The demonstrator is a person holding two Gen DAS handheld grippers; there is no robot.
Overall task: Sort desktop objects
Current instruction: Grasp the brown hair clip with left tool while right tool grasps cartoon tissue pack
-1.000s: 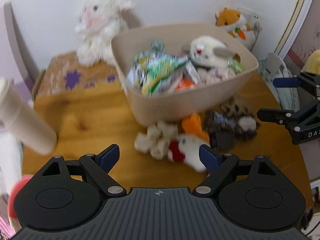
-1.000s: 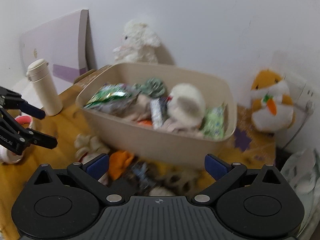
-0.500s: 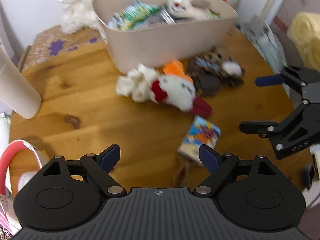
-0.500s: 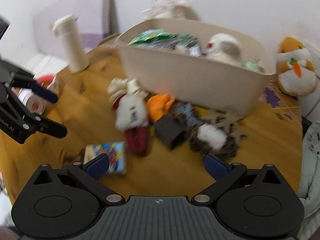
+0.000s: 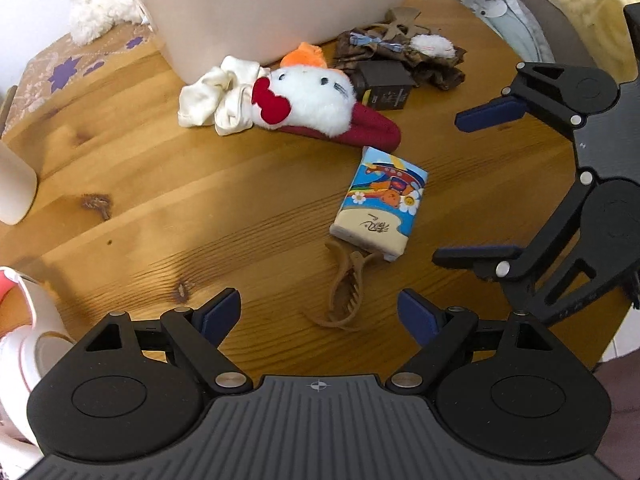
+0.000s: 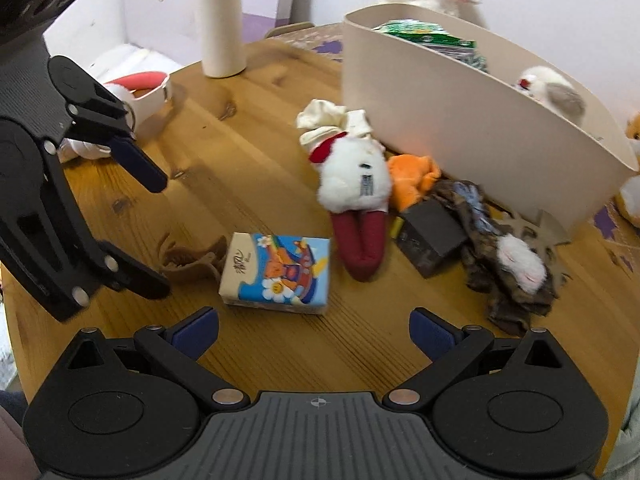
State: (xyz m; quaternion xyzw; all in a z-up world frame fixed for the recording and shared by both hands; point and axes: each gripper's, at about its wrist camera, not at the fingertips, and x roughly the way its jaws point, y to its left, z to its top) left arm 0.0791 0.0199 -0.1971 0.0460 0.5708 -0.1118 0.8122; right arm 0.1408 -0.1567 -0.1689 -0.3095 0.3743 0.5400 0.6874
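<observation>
Brown hair claw lies between the wide-open, empty left hand-held gripper fingers.

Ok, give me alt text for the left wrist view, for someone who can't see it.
The open left gripper hangs over a wooden table, above a brown hair claw clip touching a cartoon-printed tissue pack. Beyond lie a white plush toy and a beige bin; the open right gripper is at right.

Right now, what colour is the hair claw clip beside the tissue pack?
Brown. The hair claw clip shows best in the left wrist view, touching the tissue pack.
</observation>
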